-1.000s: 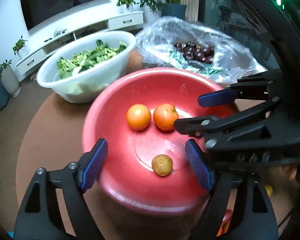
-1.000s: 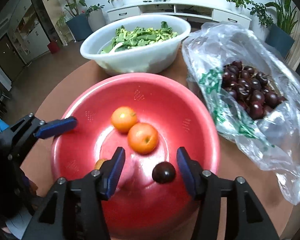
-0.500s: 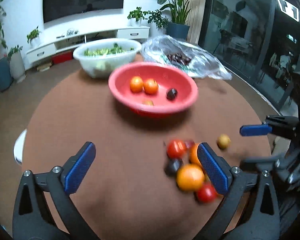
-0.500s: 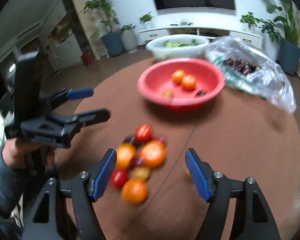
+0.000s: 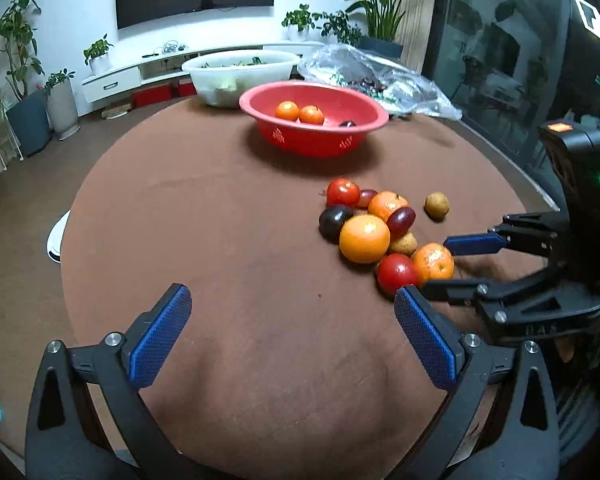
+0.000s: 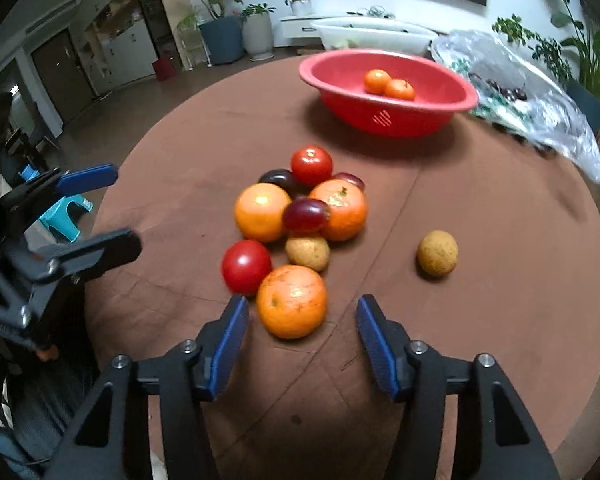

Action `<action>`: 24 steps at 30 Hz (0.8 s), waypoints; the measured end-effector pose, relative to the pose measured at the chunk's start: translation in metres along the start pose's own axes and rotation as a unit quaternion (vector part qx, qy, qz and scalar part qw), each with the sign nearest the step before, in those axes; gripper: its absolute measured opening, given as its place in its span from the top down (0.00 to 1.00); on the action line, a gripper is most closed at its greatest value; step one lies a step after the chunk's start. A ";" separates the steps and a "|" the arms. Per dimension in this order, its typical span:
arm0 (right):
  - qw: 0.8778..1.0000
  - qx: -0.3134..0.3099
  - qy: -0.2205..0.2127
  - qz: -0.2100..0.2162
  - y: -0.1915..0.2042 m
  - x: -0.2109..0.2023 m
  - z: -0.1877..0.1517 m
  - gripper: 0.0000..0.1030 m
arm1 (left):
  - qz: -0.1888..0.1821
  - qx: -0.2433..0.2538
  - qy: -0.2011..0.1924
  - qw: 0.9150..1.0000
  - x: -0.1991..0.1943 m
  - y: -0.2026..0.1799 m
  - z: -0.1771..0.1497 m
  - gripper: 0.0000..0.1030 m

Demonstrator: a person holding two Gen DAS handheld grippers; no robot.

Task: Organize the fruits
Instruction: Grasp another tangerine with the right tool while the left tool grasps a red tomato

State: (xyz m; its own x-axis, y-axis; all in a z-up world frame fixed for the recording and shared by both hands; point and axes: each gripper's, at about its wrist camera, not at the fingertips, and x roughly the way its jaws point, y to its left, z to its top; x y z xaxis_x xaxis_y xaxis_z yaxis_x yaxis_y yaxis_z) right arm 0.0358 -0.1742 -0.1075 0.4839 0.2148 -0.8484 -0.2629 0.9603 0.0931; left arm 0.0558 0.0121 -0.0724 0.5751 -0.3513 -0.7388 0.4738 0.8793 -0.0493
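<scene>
- Directly ahead of the right gripper, just past its fingertips, lies the nearest round orange citrus fruit on the brown cloth-covered counter; jaws part-spread and closing, nothing pinched.
- Left gripper, fully spread and empty, faces bare cloth; the fruit lies off to its right.
- Red plastic bowl stands well beyond.
</scene>
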 end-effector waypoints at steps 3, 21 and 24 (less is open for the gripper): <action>1.000 -0.003 0.007 0.004 0.001 0.005 -0.001 0.49 | 0.007 -0.009 0.042 0.999 0.015 0.001 0.005 0.00; 0.993 0.107 -0.047 0.027 -0.042 -0.033 -0.016 0.62 | -0.031 0.010 0.071 0.997 0.064 -0.052 0.027 0.17; 0.992 0.112 -0.051 0.027 -0.044 -0.037 -0.018 0.62 | -0.029 0.009 0.084 0.996 0.075 -0.059 0.026 0.31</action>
State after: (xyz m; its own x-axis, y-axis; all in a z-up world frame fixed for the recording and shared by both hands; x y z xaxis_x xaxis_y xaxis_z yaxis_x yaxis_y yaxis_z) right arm 0.0145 -0.2280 -0.0898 0.5598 0.2730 -0.7824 -0.1039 0.9599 0.2605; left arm 0.0885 -0.0747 -0.1072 0.4269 -0.3406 -0.8377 0.5154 0.8528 -0.0841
